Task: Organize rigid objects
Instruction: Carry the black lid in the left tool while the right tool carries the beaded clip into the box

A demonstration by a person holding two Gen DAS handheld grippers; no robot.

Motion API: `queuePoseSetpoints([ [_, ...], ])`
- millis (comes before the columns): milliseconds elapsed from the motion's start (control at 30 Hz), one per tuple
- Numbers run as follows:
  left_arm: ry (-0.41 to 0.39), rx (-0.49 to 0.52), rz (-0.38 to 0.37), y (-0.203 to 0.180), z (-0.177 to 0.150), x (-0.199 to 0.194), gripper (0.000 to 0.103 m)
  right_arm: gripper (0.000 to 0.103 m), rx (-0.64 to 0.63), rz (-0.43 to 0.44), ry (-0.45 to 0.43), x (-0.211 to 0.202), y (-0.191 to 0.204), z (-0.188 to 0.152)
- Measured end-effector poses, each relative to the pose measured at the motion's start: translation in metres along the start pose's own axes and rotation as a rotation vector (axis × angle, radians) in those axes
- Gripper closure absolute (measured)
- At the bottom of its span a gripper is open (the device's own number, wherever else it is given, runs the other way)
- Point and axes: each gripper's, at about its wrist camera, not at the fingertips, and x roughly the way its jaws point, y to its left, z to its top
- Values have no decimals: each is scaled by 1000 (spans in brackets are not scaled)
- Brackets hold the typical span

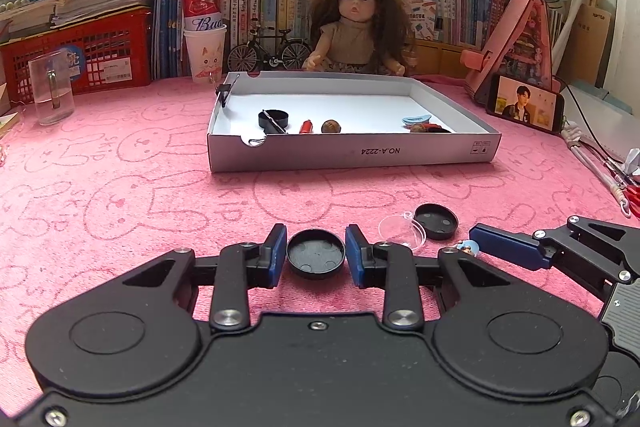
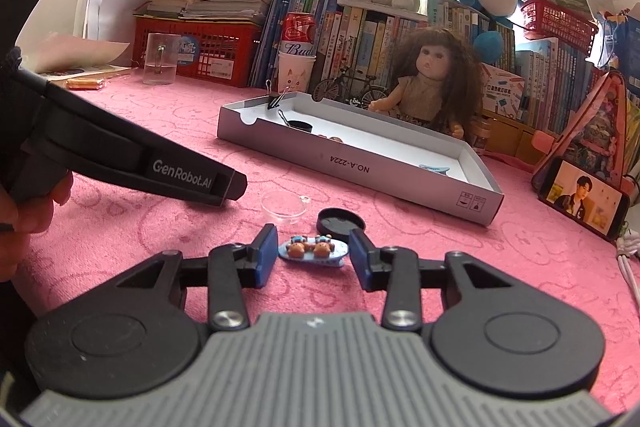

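My left gripper [image 1: 316,231] is shut on a round black lid [image 1: 316,254] that rests on the pink cloth. A second black lid [image 1: 436,221] and a clear plastic disc [image 1: 401,231] lie just to its right. In the right wrist view my right gripper [image 2: 313,231] stands open around a blue hair clip [image 2: 314,249] with small bear figures, which lies on the cloth with a slim gap at each pad. Behind them is a white cardboard tray [image 1: 352,155] that holds another black lid [image 1: 273,118], a red piece [image 1: 306,126], a brown nut [image 1: 331,126] and a blue clip [image 1: 416,119].
A doll [image 1: 356,27] and a toy bicycle [image 1: 270,51] stand behind the tray before a row of books. A glass mug [image 1: 51,93] is at the far left, a phone [image 1: 524,105] on a pink stand at the right, and cords [image 1: 600,171] by the right edge.
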Motion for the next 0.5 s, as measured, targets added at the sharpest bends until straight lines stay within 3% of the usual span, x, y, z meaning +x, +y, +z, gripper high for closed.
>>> queuePoseSetpoints([
  [100, -2, -2, -1, 0, 1, -1, 73, 49, 9, 11, 3, 1, -2, 1],
  [133, -3, -3, -1, 0, 1, -1, 73, 57, 12, 17, 5, 1, -2, 1],
  [500, -15, -12, 3, 2, 9, -2, 73, 58, 78, 8, -2, 0, -18, 11],
])
